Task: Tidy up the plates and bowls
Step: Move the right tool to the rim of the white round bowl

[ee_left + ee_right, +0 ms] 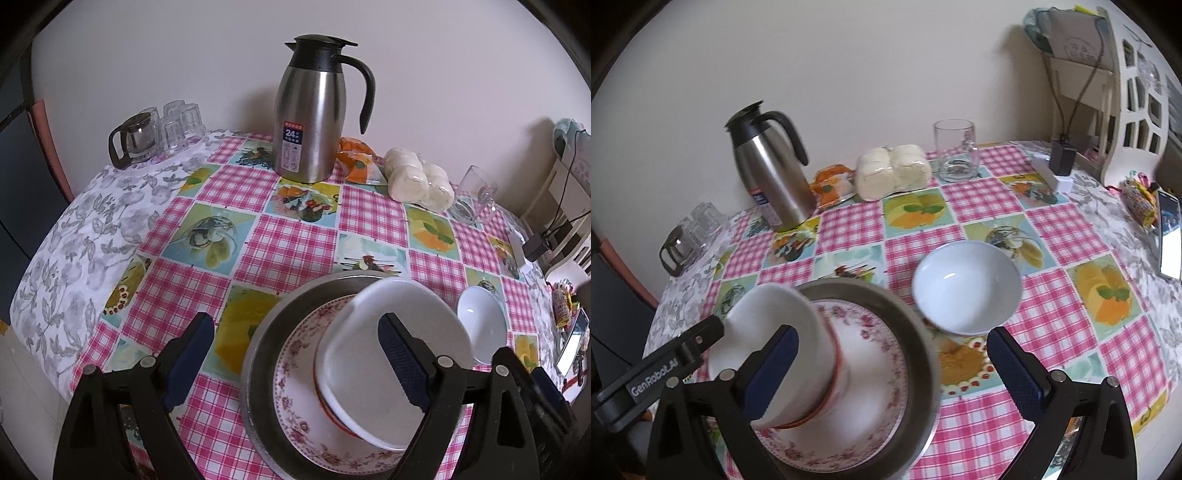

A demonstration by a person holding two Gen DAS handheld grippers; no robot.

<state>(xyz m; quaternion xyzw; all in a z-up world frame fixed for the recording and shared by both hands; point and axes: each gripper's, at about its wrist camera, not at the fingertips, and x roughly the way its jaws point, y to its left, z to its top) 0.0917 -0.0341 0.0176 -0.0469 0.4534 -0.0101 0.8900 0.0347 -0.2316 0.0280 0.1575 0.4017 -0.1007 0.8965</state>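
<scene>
The landmark is the steel pan (258, 354) near the front edge of the tabletop (295, 240). Inside it lies a floral plate (295, 398), and on that a red-rimmed bowl (325, 395). A plain white bowl (384, 354) sits tilted on top of the red-rimmed one, leaning rather than nested flat. A second white bowl (966, 286) stands alone on the cloth just right of the pan.

The left tongs (295, 362) are spread wide; one pad sits in front of the tilted bowl, the other out over the cloth left of the pan, gripping nothing. The right tongs (894, 365) are likewise wide apart and empty, straddling the pan's right rim with the lone bowl just beyond.

The main risk is the tilted bowl: a knock from either pad could slide it off the stack, or tip it onto the pan's rim. Reaching for the lone bowl, the right tongs could clip the pan and jolt the whole pile. A pinch on that bowl's smooth, curved wall may also slip.
</scene>
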